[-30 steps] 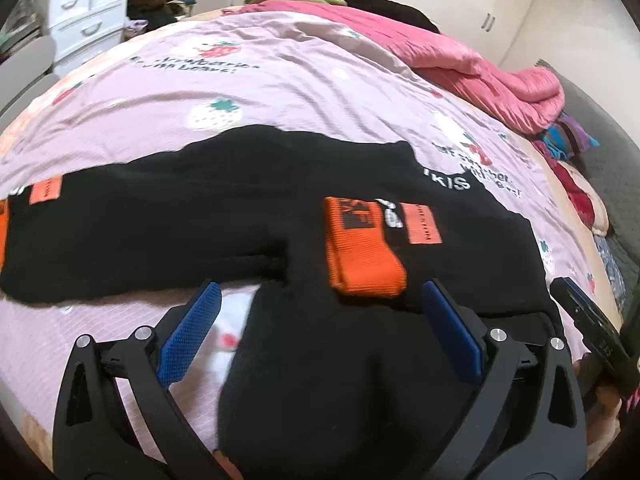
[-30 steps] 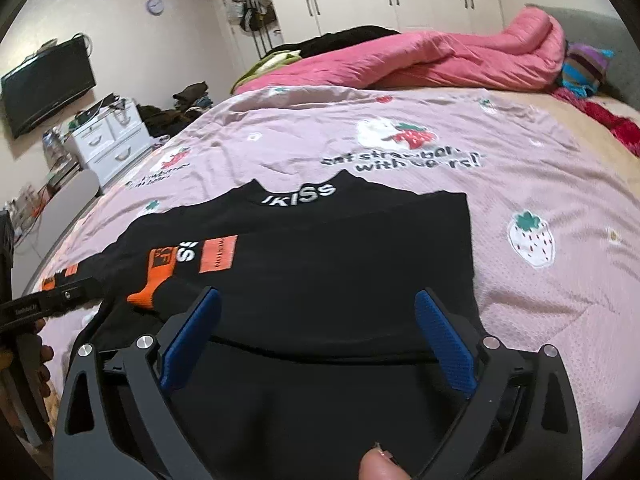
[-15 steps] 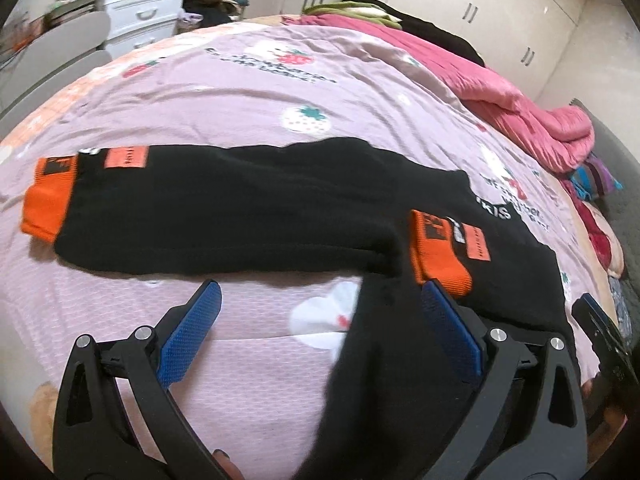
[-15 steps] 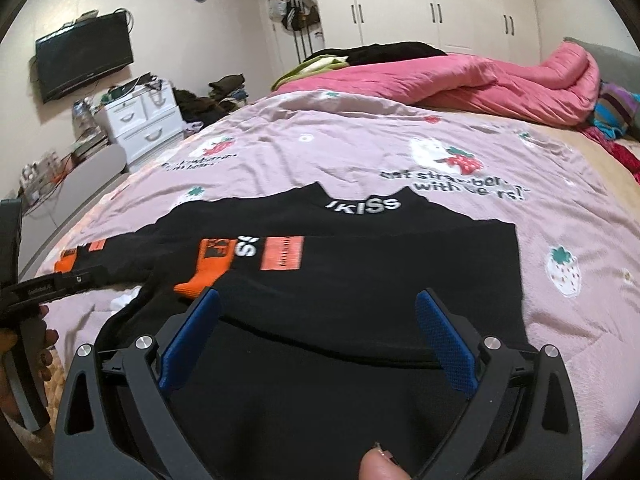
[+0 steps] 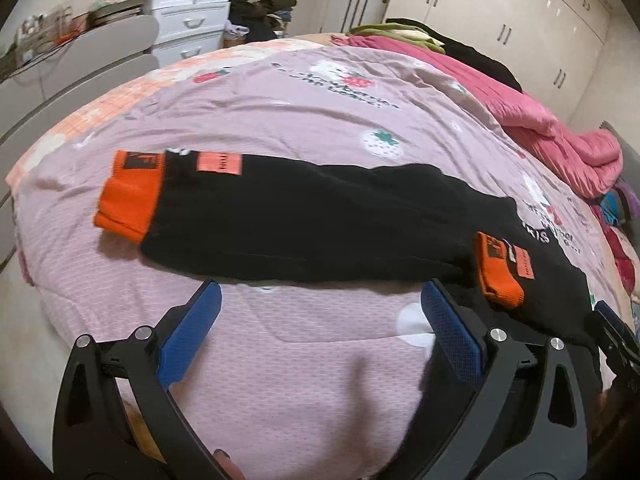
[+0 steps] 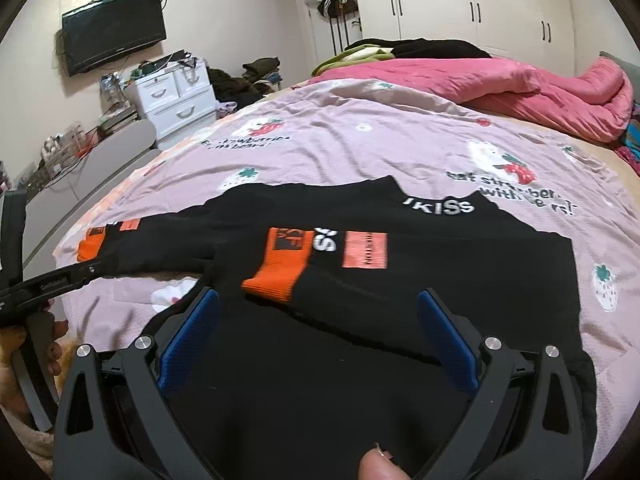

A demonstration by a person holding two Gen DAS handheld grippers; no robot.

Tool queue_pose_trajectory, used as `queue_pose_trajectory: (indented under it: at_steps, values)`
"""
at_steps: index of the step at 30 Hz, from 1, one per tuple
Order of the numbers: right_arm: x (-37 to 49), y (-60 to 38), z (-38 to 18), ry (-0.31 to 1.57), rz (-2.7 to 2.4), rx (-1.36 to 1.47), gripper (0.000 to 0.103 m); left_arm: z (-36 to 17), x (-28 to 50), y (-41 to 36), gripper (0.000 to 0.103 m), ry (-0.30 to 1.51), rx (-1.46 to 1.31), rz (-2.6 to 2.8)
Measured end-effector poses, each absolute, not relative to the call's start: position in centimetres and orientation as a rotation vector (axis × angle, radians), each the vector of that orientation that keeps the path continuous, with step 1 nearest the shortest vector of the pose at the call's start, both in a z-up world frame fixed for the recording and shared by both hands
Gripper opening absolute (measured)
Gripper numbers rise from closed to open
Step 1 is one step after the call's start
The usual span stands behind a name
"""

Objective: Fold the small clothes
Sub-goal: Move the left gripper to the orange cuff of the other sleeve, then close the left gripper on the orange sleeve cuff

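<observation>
Since the earlier frame the left gripper [image 5: 320, 312] has swung left, away from the black sweater [image 6: 400, 280] lying on the bed [image 6: 360, 148]. Both left and right gripper [image 6: 318, 320] are spread wide, holding nothing; one sleeve [image 5: 300, 220] stretches out sideways.

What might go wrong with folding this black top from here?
The outstretched sleeve lies far across the bed, so the open left tongs could grab the pink sheet along with it. The sleeve already folded over the chest lies loose, so tugging the body could slide its orange cuff out of place.
</observation>
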State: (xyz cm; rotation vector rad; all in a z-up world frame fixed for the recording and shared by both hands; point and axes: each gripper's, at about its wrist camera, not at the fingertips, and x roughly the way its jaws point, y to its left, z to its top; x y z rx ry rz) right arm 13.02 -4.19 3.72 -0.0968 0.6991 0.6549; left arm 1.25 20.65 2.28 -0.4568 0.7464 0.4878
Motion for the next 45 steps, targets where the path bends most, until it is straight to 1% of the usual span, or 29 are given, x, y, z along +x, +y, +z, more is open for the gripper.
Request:
queue_pose_trajectory:
  at_steps: [27, 33, 37, 38, 40, 41, 42, 43, 44, 45]
  values:
    - [10.1, 6.3, 2.7, 0.701, 0.767, -0.259, 0.099, -0.2, -5.7, 30.8, 0.094, 0.621, -0.735, 0.664]
    - [9.8, 7.0, 2.3, 0.703, 0.772, -0.285, 0.099, -0.4, -6.1, 32.7, 0.093, 0.543, -0.791, 0.651]
    - [10.0, 6.2, 2.2, 0.709, 0.754, -0.291, 0.099, -0.5, -5.2, 33.6, 0.073, 0.531, -0.788, 0.661]
    - [10.1, 5.9, 2.2, 0.713, 0.748, -0.287, 0.099, -0.6, -4.9, 33.8, 0.069, 0.529, -0.790, 0.662]
    - [10.4, 5.2, 2.2, 0.722, 0.733, -0.274, 0.099, -0.8, -4.3, 34.2, 0.055, 0.527, -0.799, 0.655]
    - [10.6, 4.8, 2.1, 0.729, 0.729, -0.264, 0.099, -1.0, -4.0, 34.4, 0.051, 0.533, -0.804, 0.655]
    - [10.8, 4.3, 2.1, 0.738, 0.725, -0.253, 0.099, -1.1, -3.7, 34.5, 0.042, 0.537, -0.810, 0.652]
    - [11.0, 3.8, 2.2, 0.745, 0.719, -0.242, 0.099, -1.1, -3.6, 34.7, 0.030, 0.534, -0.815, 0.643]
    - [11.2, 3.4, 2.2, 0.748, 0.713, -0.234, 0.099, -0.9, -3.4, 34.7, 0.024, 0.530, -0.814, 0.635]
    - [11.3, 3.0, 2.2, 0.752, 0.709, -0.227, 0.099, -0.8, -3.3, 34.6, 0.013, 0.528, -0.807, 0.629]
